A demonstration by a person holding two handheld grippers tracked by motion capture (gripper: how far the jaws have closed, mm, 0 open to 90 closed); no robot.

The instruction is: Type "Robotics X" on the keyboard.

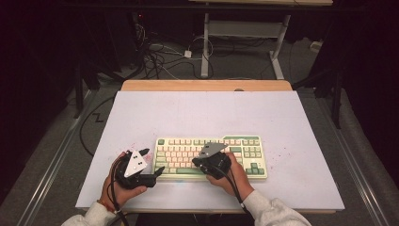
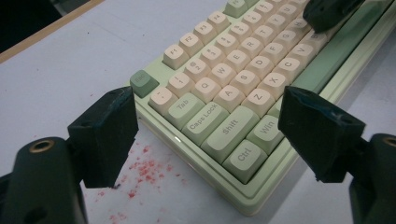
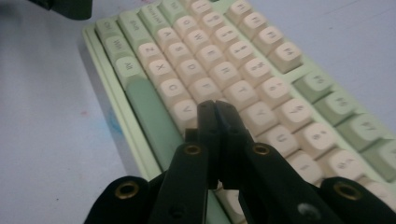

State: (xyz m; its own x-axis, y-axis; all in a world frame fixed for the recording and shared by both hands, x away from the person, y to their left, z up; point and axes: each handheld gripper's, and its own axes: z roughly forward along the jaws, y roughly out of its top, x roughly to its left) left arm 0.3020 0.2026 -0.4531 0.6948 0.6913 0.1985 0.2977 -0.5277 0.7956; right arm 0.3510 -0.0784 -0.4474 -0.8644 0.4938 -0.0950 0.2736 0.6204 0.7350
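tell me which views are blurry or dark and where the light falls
High view: table lit, floor behind dark, keyboard small. Left gripper view: key legends sharp, open left gripper near and soft. Right gripper view: shut right gripper sharp, far keys blurred.

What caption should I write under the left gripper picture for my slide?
Open black fingers of the left gripper frame the corner of a pale green keyboard with cream keys, beside red specks on the white table.

A white-topped table (image 1: 197,113) with a strip of bare wood along its far edge carries a pale green keyboard (image 1: 244,141) with cream keys, lying flat near the front. Reddish specks (image 2: 144,170) stain the top just beside the keyboard's left end.
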